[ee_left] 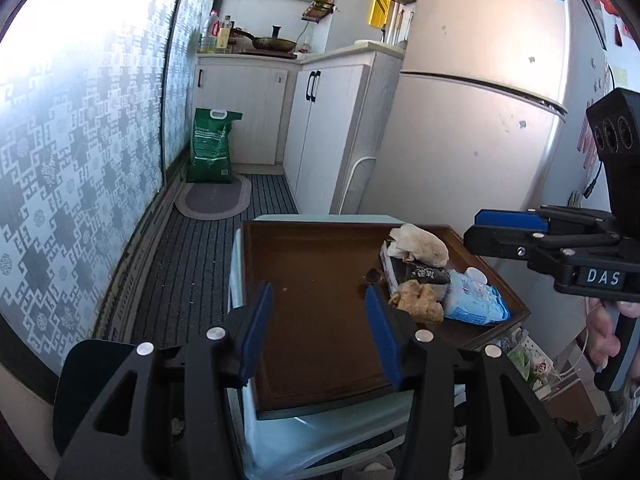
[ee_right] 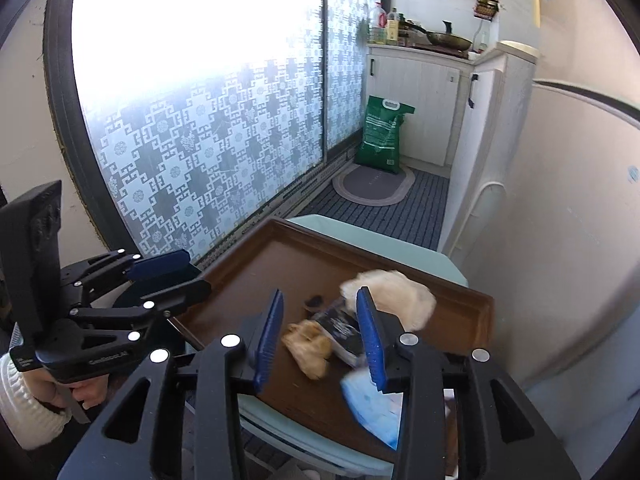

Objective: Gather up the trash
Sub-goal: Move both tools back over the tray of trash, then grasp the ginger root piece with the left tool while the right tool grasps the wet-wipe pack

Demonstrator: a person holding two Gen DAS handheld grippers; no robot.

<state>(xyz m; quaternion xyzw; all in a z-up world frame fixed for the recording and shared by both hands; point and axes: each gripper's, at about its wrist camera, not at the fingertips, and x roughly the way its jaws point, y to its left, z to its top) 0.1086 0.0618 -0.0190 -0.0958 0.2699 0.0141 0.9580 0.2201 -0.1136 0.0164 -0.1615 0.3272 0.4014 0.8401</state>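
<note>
A brown tray holds a heap of trash at its right side: a crumpled white tissue, a dark wrapper, a crumpled brown paper and a blue-white packet. My left gripper hovers open over the bare part of the tray with nothing between its blue pads. My right gripper is open above the heap. In its view the brown paper and the dark wrapper lie between the pads, untouched. The tissue sits just beyond, the packet below.
The tray rests on a pale green stand with a plastic bag beneath. A fridge and white cabinets stand to the right, a patterned window to the left. A green sack and oval mat lie behind.
</note>
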